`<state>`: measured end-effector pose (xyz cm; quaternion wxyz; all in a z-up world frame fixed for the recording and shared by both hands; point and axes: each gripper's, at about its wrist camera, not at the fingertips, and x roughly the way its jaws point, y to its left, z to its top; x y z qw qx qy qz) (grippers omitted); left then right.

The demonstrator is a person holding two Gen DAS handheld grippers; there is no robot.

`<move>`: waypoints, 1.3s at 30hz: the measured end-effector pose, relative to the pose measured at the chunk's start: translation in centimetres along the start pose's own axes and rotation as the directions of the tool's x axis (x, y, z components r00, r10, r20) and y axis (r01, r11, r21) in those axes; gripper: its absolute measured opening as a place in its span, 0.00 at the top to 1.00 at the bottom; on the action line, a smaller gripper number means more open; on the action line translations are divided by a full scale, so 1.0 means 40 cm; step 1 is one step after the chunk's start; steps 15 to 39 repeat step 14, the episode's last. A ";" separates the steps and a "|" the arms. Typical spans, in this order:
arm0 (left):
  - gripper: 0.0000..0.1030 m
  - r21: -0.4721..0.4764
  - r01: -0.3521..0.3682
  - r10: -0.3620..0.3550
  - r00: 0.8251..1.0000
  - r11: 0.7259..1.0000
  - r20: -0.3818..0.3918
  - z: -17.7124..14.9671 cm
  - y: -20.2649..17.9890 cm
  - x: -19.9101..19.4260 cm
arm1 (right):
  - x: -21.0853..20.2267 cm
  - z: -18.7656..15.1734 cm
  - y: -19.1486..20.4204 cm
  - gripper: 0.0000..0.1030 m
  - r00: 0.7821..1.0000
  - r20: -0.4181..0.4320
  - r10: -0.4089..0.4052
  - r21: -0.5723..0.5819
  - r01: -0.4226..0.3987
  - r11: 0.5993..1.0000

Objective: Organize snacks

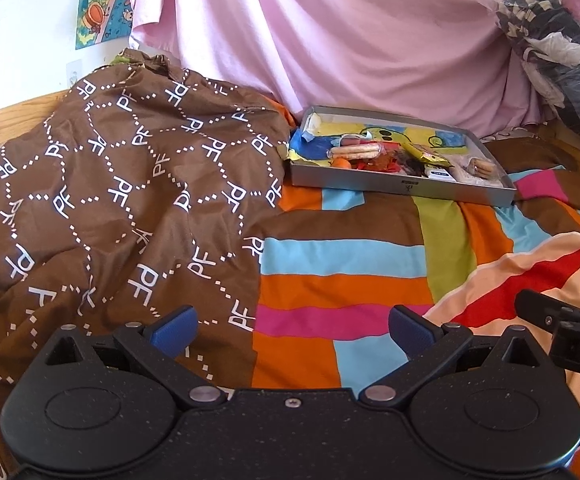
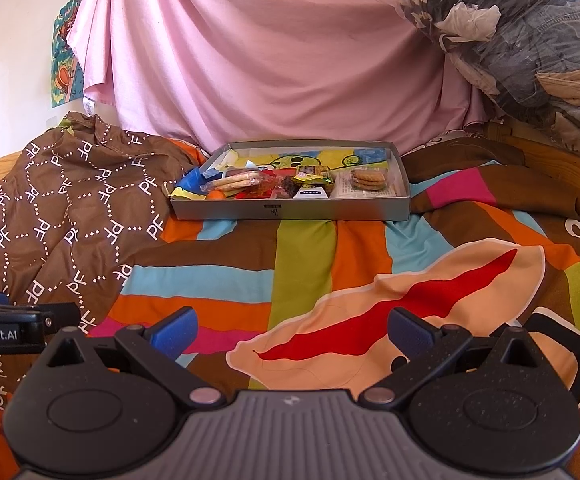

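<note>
— Where are the snacks sitting?

— In a shallow grey tray at the far side of the bed, on the striped bedspread, right up against the pink sheet that hangs behind it.

— What's in the tray?

— A long pack of biscuits towards its left, a small orange thing at the front left corner, a yellow wrapper in the middle, a little white box just in front of that, and a stack of round cookies at the right end. Red and dark wrappers lie between them; I cannot tell what they are.

— And the two grippers?

— Both are low over the near side of the bed, well apart from the tray. The left gripper has its jaws wide apart with nothing between them. The right gripper is the same, jaws spread and empty.

— Anything beside the tray?

— A crumpled brown cloth with white letters is heaped to its left, touching that corner. A clear bag of clothes is piled up at the far right.
</note>
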<state>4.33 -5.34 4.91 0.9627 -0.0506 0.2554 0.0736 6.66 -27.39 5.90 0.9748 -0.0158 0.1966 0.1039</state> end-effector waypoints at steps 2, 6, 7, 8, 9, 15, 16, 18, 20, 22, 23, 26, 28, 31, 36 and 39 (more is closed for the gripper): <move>0.02 -0.003 -0.001 0.001 1.000 1.000 -0.001 0.001 0.000 0.000 | 0.000 -0.001 0.000 0.00 1.000 -0.001 0.001 0.000 -0.001 1.000; 0.02 0.000 -0.004 0.004 1.000 1.000 -0.004 -0.001 0.002 -0.001 | 0.000 -0.002 0.000 0.00 1.000 -0.002 0.001 0.000 -0.001 1.000; 0.02 0.002 -0.004 0.004 1.000 1.000 -0.004 -0.001 0.002 0.000 | 0.000 -0.002 0.000 0.00 1.000 -0.002 0.001 0.000 -0.001 1.000; 0.02 0.003 -0.005 0.005 1.000 1.000 -0.004 -0.001 0.002 0.000 | 0.000 -0.003 0.000 0.00 1.000 -0.003 0.001 0.000 -0.001 1.000; 0.02 0.004 -0.006 0.006 1.000 1.000 -0.002 -0.002 0.002 -0.001 | 0.000 -0.002 0.000 0.00 1.000 -0.003 0.001 0.000 -0.001 1.000; 0.02 0.004 -0.010 0.010 1.000 1.000 -0.002 -0.002 0.002 -0.001 | 0.001 -0.003 0.000 0.00 1.000 -0.005 0.002 0.001 -0.002 1.000; 0.02 0.004 -0.010 0.010 1.000 1.000 -0.002 -0.002 0.002 -0.001 | 0.001 -0.003 0.000 0.00 1.000 -0.005 0.002 0.001 -0.002 1.000; 0.02 0.004 -0.010 0.010 1.000 1.000 -0.002 -0.002 0.002 -0.001 | 0.001 -0.003 0.000 0.00 1.000 -0.005 0.002 0.001 -0.002 1.000; 0.02 0.004 -0.010 0.010 1.000 1.000 -0.002 -0.002 0.002 -0.001 | 0.001 -0.003 0.000 0.00 1.000 -0.005 0.002 0.001 -0.002 1.000; 0.02 0.004 -0.010 0.010 1.000 1.000 -0.002 -0.002 0.002 -0.001 | 0.001 -0.003 0.000 0.00 1.000 -0.005 0.002 0.001 -0.002 1.000; 0.02 0.004 -0.010 0.010 1.000 1.000 -0.002 -0.002 0.002 -0.001 | 0.001 -0.003 0.000 0.00 1.000 -0.005 0.002 0.001 -0.002 1.000; 0.02 0.004 -0.010 0.010 1.000 1.000 -0.002 -0.002 0.002 -0.001 | 0.001 -0.003 0.000 0.00 1.000 -0.005 0.002 0.001 -0.002 1.000; 0.02 0.004 -0.010 0.010 1.000 1.000 -0.002 -0.002 0.002 -0.001 | 0.001 -0.003 0.000 0.00 1.000 -0.005 0.002 0.001 -0.002 1.000; 0.02 0.004 -0.010 0.010 1.000 1.000 -0.002 -0.002 0.002 -0.001 | 0.001 -0.003 0.000 0.00 1.000 -0.005 0.002 0.001 -0.002 1.000; 0.02 0.004 -0.010 0.010 1.000 1.000 -0.002 -0.002 0.002 -0.001 | 0.001 -0.003 0.000 0.00 1.000 -0.005 0.002 0.001 -0.002 1.000; 0.02 0.004 -0.010 0.010 1.000 1.000 -0.002 -0.002 0.002 -0.001 | 0.001 -0.003 0.000 0.00 1.000 -0.005 0.002 0.001 -0.002 1.000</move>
